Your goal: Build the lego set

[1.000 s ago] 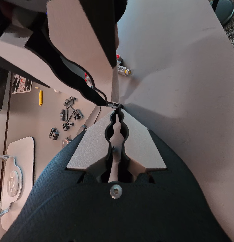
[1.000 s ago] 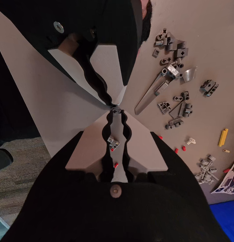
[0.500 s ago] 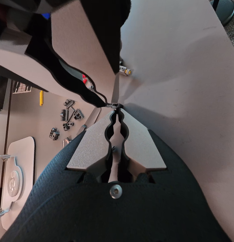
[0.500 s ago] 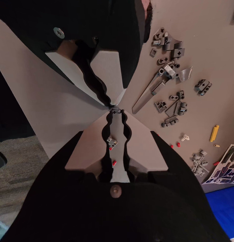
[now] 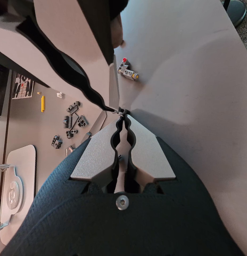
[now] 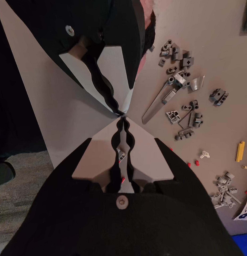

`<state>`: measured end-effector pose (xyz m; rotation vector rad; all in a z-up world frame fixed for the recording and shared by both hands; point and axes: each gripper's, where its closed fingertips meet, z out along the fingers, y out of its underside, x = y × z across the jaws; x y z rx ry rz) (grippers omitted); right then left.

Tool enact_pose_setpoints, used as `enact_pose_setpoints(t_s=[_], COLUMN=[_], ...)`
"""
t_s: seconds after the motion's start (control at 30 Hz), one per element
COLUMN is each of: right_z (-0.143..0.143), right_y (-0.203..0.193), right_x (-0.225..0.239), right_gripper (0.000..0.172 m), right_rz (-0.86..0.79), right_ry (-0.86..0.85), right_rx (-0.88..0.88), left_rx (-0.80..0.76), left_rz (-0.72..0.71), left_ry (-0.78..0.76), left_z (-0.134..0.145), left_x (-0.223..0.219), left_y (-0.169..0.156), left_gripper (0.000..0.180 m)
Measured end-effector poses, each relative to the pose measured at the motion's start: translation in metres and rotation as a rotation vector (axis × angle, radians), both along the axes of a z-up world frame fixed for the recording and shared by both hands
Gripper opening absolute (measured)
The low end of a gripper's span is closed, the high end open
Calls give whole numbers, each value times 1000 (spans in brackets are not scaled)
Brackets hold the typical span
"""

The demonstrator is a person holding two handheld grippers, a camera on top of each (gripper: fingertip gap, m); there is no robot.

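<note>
Two hand-held grippers meet tip to tip above a grey surface point(image 5: 189, 69). Left hand-held gripper point(image 5: 123, 115) pinches a small dark grey toy-brick part point(image 5: 122, 111). Right hand-held gripper point(image 6: 122, 117) is pressed together at the same part, prob. gripping its other end; view too tight to confirm. Loose grey pieces point(image 6: 189, 108) lie nearby w/ a yellow bar point(image 6: 240, 153).

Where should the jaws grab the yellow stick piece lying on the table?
Probably across the middle of the yellow stick. It lies flat, long and thin, alone on the table, with bare space along both long sides. Coming straight down from above, one finger on each long edge, looks best. Its ends are narrow, so gripping there could let it swing.
</note>
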<state>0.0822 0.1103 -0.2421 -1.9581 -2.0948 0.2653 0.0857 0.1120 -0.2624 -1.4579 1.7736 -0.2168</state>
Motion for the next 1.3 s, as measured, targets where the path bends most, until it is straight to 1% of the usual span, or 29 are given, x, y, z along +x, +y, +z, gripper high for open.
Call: enact_pose_setpoints(t_s=[0.1,0.23,0.33,0.73,0.83,1.0,1.07,1.1,1.17,1.23,1.3], right_z=[0,-2,-1,-4,-10,-6,-2,-1,2,3,1], right_y=[0,0,0,3,5,5,4,3,0,4,7], right_x=[2,4,2,2,2,1,2,4,2,3,5], right_gripper=[1,6,2,2,3,0,13,19,25,26,23], right_rz=[4,2,2,1,9,14,12,15,49,68,90], right_ry=[-15,-24,-19,-64,-93,-60,-32,-23,36,80,103], right_rx=[5,-7,-9,-3,9,26,35,49,110,222,316], left_rx=[0,1,1,1,0,4,7,5,7,-11,-55], left_rz=[-1,-2,-2,-2,-25,-20,-13,-15,-15,-15,-13], left_ry=[-1,0,0,-1,5,3,3,2,0,-12,-49], left_z=[0,0,0,0,0,0,0,0,0,1,4], left_x=[0,0,0,-1,2,2,0,0,0,1,1], left_y=[0,0,0,0,-5,-4,-1,-1,-1,-1,-1], left_gripper=[1,1,1,0,0,0,0,0,0,0,0])
